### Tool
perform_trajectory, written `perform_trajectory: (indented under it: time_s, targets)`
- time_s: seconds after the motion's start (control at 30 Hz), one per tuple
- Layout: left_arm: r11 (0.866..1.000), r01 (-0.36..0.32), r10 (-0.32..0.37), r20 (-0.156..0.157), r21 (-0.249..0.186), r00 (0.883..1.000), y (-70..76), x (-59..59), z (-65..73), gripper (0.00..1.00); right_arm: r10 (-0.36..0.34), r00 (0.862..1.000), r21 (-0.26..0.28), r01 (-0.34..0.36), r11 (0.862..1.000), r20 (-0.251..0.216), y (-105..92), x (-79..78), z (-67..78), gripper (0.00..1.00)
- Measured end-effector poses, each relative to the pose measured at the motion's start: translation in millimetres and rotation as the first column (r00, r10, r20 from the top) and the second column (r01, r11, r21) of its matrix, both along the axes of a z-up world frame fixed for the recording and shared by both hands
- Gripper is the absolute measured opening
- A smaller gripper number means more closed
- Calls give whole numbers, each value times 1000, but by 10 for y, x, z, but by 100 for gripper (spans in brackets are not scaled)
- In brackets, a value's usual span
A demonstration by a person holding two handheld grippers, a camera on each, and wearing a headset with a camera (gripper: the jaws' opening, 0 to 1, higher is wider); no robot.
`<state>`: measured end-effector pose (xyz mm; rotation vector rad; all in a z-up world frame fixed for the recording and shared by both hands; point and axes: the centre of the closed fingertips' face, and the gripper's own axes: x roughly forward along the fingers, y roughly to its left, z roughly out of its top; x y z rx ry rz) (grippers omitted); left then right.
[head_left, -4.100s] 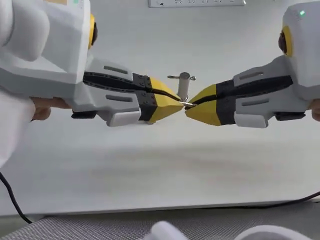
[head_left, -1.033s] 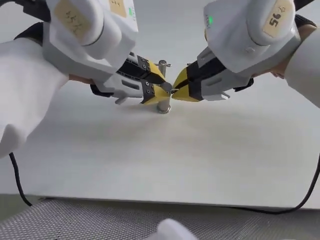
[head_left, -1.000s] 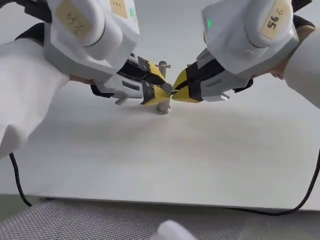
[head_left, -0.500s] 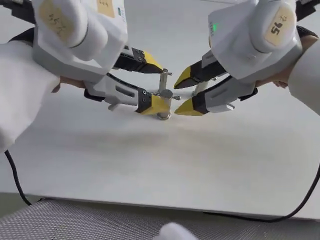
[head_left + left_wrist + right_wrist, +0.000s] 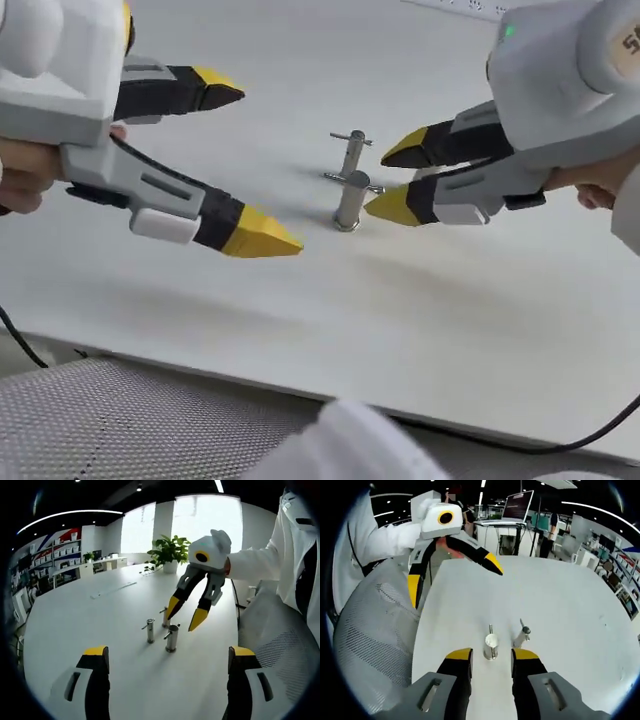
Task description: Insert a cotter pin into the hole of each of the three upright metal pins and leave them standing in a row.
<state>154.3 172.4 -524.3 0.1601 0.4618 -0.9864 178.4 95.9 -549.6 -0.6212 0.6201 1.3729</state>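
In the head view the left gripper (image 5: pixel 255 170) hangs at 9 o'clock, jaws wide apart and empty. The right gripper (image 5: pixel 385 183) is at 3 o'clock, jaws parted, tips just beside the near metal pin (image 5: pixel 349 205), which stands on the white table (image 5: pixel 300 330) with a cotter pin (image 5: pixel 335 177) through it. In the left gripper view three metal pins (image 5: pixel 171 637) stand upright at centre, with the right gripper above them at 12 o'clock. In the right gripper view its own parted jaws flank one pin at 6 o'clock, and the left gripper sits at 10 o'clock.
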Motion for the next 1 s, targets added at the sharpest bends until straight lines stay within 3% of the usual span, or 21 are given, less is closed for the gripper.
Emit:
perform_trajectory:
  time_s: [0.07,0.23,0.3,0.77,1.0]
  targets:
    - [1000,-17,17,0,18,1000,128,13,-40,99,-2,1000,-6,2,1000,-7,22,6,-14,27]
    - [999,-48,48,-13,10,999,162,-103,-39,99,-11,999,-4,11,1000,-30,87,17,-22,27]
    - [998,-61,61,-14,24,998,174,-125,-50,99,-12,999,-6,11,1000,-33,113,14,-30,26]
    - [999,-47,47,0,20,999,20,-222,46,99,10,999,-52,-13,999,-51,162,2,-207,19]
    - [999,-43,43,1,27,999,-1,-259,53,99,19,998,-38,-21,999,-56,206,3,-192,11]
